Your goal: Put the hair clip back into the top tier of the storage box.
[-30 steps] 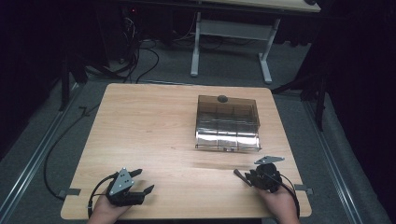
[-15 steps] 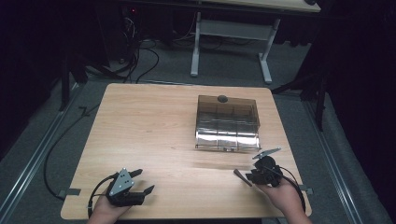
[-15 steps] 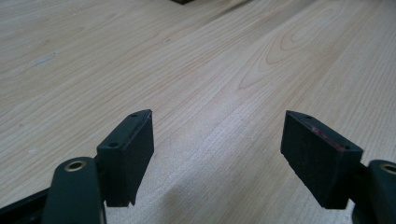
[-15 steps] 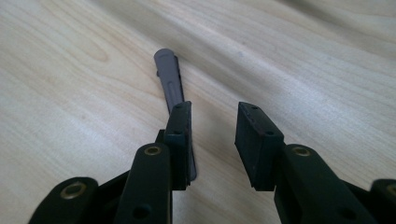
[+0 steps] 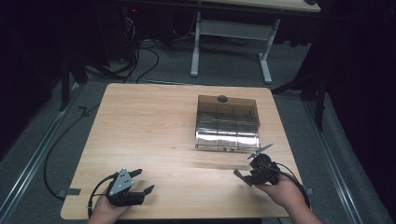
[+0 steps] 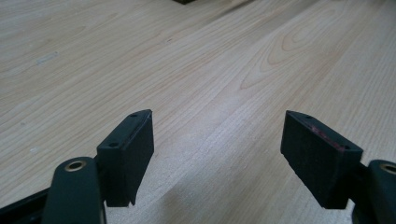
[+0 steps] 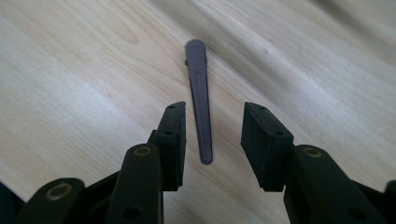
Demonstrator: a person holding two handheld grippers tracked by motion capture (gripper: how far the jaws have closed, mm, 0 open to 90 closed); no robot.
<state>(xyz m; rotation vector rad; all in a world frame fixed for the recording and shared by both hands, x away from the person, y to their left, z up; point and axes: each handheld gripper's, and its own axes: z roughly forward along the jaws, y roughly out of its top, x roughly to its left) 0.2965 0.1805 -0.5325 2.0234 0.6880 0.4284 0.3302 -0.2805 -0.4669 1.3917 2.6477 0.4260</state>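
**Desk:** What does the high view show?

**Operator:** My right gripper (image 5: 246,167) has dipped and edged left over the last second, near the table's (image 5: 154,121) near right corner. Its grey plate (image 5: 260,150) is now tilted up. The left gripper (image 5: 144,181) hasn't budged at the near left. The smoky compartment box (image 5: 227,123) sits closed, right of centre and farther off.

**Desk:** And the left gripper view?

**Operator:** The left gripper (image 6: 217,116) is spread wide over bare wood and grips nothing.

**Desk:** The right gripper view?

**Operator:** There's my target: a dark tapered clip (image 7: 200,107) lying flat on the table. Its thin end runs in between the parted jaws of the right gripper (image 7: 214,108), closer to the left-hand jaw, and its broad end points away. The jaws stand apart and nothing is clamped. I can't tell whether either pad touches it.

**Desk:** Meaning?

**Operator:** I judge that the dip lined up the pick. Squeezing on the clip looks next, with the box its likely destination.
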